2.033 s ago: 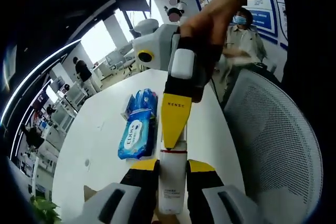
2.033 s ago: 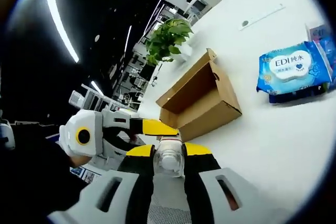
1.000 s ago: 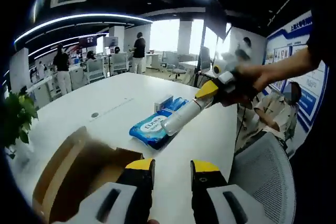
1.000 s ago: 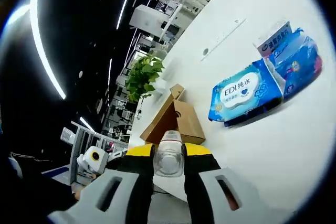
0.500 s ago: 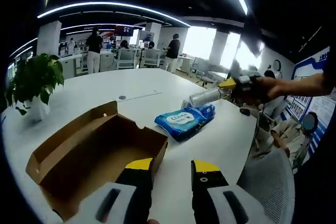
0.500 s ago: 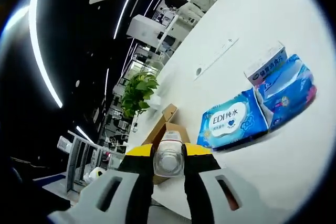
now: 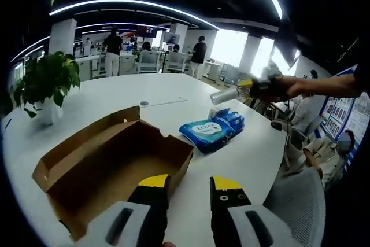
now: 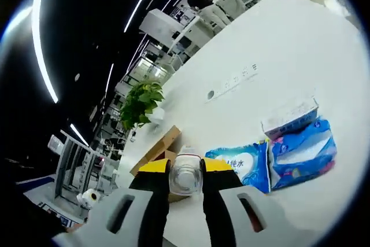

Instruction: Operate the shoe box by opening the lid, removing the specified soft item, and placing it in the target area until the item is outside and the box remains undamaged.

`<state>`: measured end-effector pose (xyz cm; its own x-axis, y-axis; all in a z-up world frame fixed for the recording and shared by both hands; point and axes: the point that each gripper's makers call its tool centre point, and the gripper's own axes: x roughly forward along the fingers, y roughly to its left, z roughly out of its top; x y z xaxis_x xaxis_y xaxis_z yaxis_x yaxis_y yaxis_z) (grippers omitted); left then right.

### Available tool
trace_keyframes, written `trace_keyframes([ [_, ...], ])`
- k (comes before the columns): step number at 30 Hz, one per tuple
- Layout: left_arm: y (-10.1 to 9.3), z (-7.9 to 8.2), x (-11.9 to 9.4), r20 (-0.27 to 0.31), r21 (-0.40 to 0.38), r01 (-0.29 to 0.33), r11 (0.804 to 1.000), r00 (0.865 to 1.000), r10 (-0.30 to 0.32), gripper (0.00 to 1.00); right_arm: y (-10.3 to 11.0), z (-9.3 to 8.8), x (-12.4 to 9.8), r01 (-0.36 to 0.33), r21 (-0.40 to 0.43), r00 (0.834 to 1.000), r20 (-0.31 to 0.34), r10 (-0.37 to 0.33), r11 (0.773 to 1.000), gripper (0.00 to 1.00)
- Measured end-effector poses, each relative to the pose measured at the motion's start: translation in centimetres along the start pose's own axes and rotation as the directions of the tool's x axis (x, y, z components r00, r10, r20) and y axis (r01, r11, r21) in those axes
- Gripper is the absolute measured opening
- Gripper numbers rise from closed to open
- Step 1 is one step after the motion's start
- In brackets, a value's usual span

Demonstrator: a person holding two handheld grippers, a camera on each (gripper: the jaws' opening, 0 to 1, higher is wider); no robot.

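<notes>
Step in hand, judged from the scene: carry and set-down of the removed item. Right gripper (image 8: pixel 185 182) clenched on a clear tube-like bottle (image 8: pixel 185 176), seen end-on between the yellow-tipped jaws; same bottle (image 7: pixel 226 94) visible far ahead and to the right of the left gripper (image 7: pixel 191 192), held out over the white table (image 7: pixel 173 93) above the far end of the wipes packs. Left gripper released, jaws apart with nothing between them, hovering just short of the near corner of the shoe box (image 7: pixel 113 160).

For a clean placement: lower the bottle slowly, level, toward bare table surface rather than onto the blue wipes pack (image 8: pixel 243 163) lying just ahead of the right jaws. Keep the squeeze light, since the item is soft and likely to deform. Release only once the bottle rests on the table, then withdraw straight back. Left gripper best kept off the cardboard walls.

Shoe box: open, lid flap folded outward on the far long side, interior bare brown cardboard as far as visible, no tearing seen. Second blue pack (image 8: pixel 303 154) and a small white carton (image 8: pixel 289 117) to the right of the first pack. Potted plant (image 7: pixel 46 85) beyond the box, left of the left gripper.
</notes>
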<state>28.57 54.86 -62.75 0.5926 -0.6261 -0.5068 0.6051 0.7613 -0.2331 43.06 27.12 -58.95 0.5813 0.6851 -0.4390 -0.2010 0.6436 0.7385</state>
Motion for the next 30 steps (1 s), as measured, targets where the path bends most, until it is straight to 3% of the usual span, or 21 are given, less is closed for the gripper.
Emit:
trace_keyframes([
  [4,0.4,-0.1,-0.2,0.007,-0.016,-0.016,1.0,1.0,0.016,0.27,-0.9,2.0,1.1,0.035,-0.111,0.998,-0.048,-0.041,0.993,0.18],
  [7,0.8,-0.3,-0.5,0.009,-0.024,-0.028,0.999,1.0,0.028,0.27,-0.9,2.9,1.9,0.054,-0.241,0.991,-0.103,-0.081,0.969,0.18],
  [9,1.0,-0.4,-0.7,0.008,-0.026,-0.032,0.999,0.999,0.032,0.27,-0.5,3.3,2.4,0.048,-0.353,0.984,-0.144,-0.105,0.934,0.18],
  [13,1.5,-0.7,-1.2,0.007,-0.033,-0.05,0.998,0.999,0.05,0.27,-0.2,3.6,3.7,-0.001,-0.577,0.954,-0.244,-0.172,0.816,0.18],
  [14,1.7,-0.7,-1.4,0.01,-0.038,-0.057,0.998,0.998,0.058,0.27,-0.4,3.5,4.1,-0.029,-0.644,0.938,-0.281,-0.202,0.764,0.18],
  [15,1.8,-0.8,-1.4,0.012,-0.042,-0.061,0.997,0.998,0.061,0.27,-0.5,3.4,4.3,-0.045,-0.68,0.927,-0.301,-0.222,0.732,0.18],
  [16,1.9,-0.8,-1.6,0.013,-0.048,-0.067,0.997,0.998,0.068,0.27,-0.8,3.3,4.6,-0.074,-0.737,0.908,-0.329,-0.261,0.672,0.18],
  [18,2.0,-0.9,-1.7,0.014,-0.052,-0.073,0.996,0.997,0.074,0.27,-1.2,3.1,5.0,-0.112,-0.79,0.883,-0.357,-0.305,0.602,0.18],
  [19,2.0,-1.0,-1.8,0.014,-0.054,-0.075,0.996,0.997,0.076,0.27,-1.4,3.0,5.3,-0.146,-0.822,0.864,-0.377,-0.333,0.551,0.18],
  [20,2.1,-1.0,-1.9,0.014,-0.055,-0.079,0.995,0.997,0.08,0.27,-1.5,3.0,5.5,-0.168,-0.837,0.854,-0.387,-0.348,0.521,0.18],
  [21,2.1,-1.1,-2.0,0.013,-0.057,-0.081,0.995,0.997,0.082,0.27,-1.7,2.9,5.8,-0.2,-0.858,0.837,-0.401,-0.373,0.474,0.18],
  [22,2.1,-1.1,-2.1,0.013,-0.059,-0.082,0.995,0.996,0.083,0.27,-1.8,2.9,5.8,-0.209,-0.863,0.832,-0.405,-0.38,0.46,0.18],
  [23,2.2,-1.2,-2.1,0.013,-0.062,-0.085,0.994,0.996,0.086,0.27,-2.0,2.7,6.0,-0.244,-0.879,0.812,-0.416,-0.409,0.41,0.18],
  [26,2.5,-1.3,-2.3,0.012,-0.067,-0.094,0.993,0.995,0.095,0.27,-3.0,2.5,6.1,-0.322,-0.893,0.758,-0.443,-0.478,0.315,0.18],
  [27,2.6,-1.3,-2.4,0.012,-0.069,-0.097,0.993,0.995,0.098,0.27,-3.4,2.5,6.2,-0.355,-0.894,0.736,-0.447,-0.509,0.273,0.18],
  [29,2.8,-1.3,-2.5,0.012,-0.07,-0.102,0.992,0.995,0.103,0.27,-3.9,2.3,6.3,-0.399,-0.89,0.708,-0.452,-0.543,0.221,0.18],
  [30,2.8,-1.3,-2.5,0.012,-0.07,-0.103,0.992,0.994,0.104,0.27,-4.1,2.3,6.3,-0.409,-0.888,0.699,-0.452,-0.554,0.208,0.18],
])
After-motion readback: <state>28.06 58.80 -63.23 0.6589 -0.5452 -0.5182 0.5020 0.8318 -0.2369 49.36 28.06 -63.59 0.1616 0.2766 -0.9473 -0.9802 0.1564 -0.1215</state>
